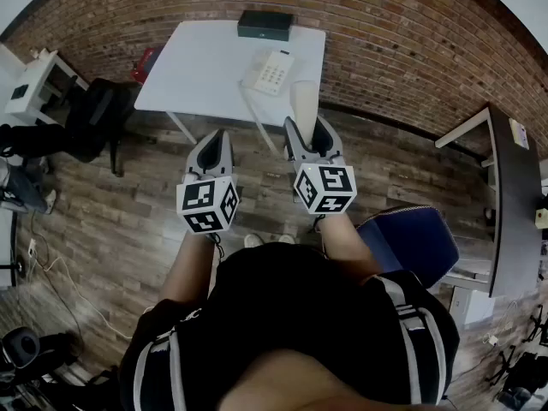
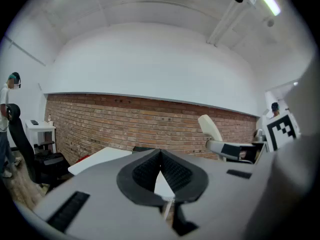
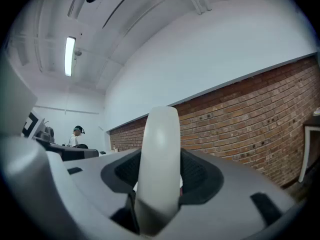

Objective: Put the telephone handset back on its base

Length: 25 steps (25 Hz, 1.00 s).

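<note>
Holding the white handset (image 1: 304,101) in the right gripper (image 1: 308,128), with the fingers (image 3: 202,176) clenched on its two sides. Standing up tall between them in the right gripper view, round end on top. Up in the air, near the front right corner of the white bench (image 1: 197,75). Not on the phone base (image 1: 272,72).

Holding the left gripper (image 1: 219,137) just beside the right one, at about the same height, over the wooden floor (image 1: 128,221). Its fingers (image 2: 142,171) pressed together tip to tip, with nothing between them.

Flat on the bench, the phone base: white, with rows of little buttons, turned a bit to one side. Behind it, at the back edge by the brick wall (image 1: 385,50), a dark flat box (image 1: 265,24).

Left of the bench, a black chair (image 1: 98,114). Low on the right of the head view, a blue chair (image 1: 411,238), close to the person's right arm. Past that, a dark desk (image 1: 505,187).

Far off at the left edge of the left gripper view, a person (image 2: 7,124) standing up. Also in that view, off to the right, the handset poking up out of the right gripper.
</note>
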Available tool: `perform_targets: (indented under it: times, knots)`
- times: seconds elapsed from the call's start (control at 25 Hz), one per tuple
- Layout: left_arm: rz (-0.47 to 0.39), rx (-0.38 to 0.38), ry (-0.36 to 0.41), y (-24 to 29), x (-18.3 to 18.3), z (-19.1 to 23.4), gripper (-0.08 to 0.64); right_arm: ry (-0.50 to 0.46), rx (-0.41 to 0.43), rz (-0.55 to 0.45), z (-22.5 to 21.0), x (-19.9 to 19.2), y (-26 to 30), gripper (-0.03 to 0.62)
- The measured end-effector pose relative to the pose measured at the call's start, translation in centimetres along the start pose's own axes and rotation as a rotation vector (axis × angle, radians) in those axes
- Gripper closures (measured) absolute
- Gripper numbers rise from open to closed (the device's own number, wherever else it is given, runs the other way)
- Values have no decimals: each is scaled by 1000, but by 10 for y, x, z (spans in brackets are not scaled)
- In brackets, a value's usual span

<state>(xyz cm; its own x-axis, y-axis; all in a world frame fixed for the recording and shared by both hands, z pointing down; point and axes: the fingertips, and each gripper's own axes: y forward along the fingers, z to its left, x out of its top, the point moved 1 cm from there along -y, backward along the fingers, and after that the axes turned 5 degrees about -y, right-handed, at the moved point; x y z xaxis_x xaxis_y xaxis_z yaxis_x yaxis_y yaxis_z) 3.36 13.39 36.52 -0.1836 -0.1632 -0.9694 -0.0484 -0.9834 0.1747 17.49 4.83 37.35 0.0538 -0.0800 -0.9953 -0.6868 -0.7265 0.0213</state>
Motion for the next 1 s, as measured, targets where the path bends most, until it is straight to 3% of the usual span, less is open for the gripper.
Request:
perform_targets:
  times: [0.32, 0.64, 1.0]
  knots:
    - [-5, -13, 17, -1, 4, 9, 558, -35, -11, 5, 12, -4, 9, 390]
    - [2, -15, 24, 7, 4, 15, 558, 7, 20, -27, 16, -1, 20, 390]
    - [2, -33, 21, 15, 9, 27, 558, -19, -6, 6, 21, -4, 35, 390]
